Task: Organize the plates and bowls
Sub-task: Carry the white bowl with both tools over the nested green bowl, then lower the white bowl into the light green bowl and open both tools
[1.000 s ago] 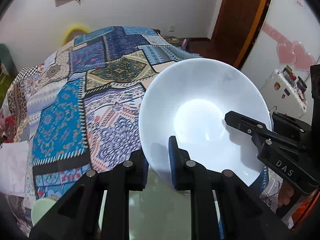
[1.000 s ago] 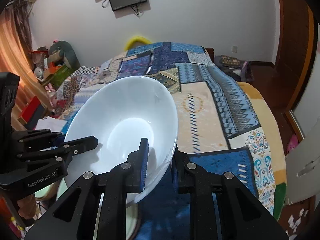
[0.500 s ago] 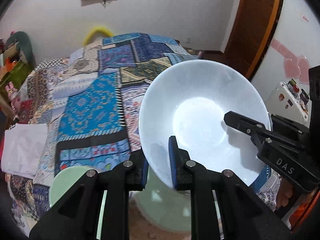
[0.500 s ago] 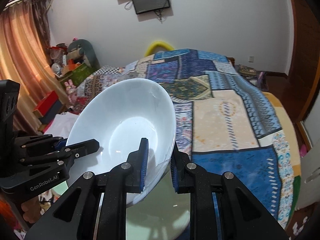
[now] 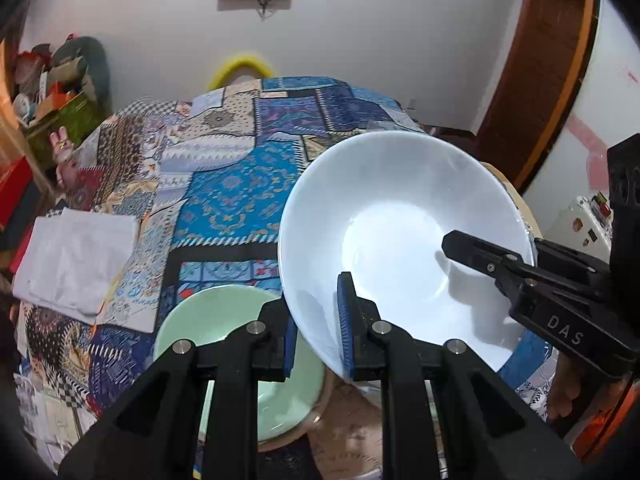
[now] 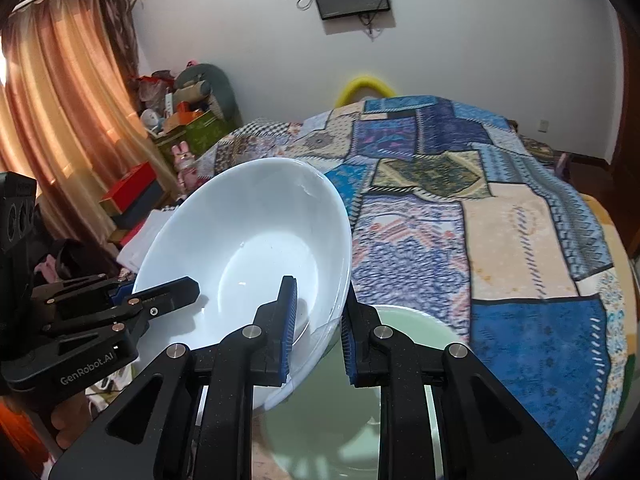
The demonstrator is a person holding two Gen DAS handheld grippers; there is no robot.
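left wrist view: patchwork bed fills the background; the white bowl hangs tilted above a pale green bowl, each hand-held gripper, left and right, clamped on opposite rims.

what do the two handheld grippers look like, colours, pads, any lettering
Both are matte black plastic with silver pivot screws and ribbed blue pads on the fingers. The left gripper carries white "GenRobot.AI" lettering on its side, read in the right wrist view; the right gripper carries "DAS". No cables or sleeves show.
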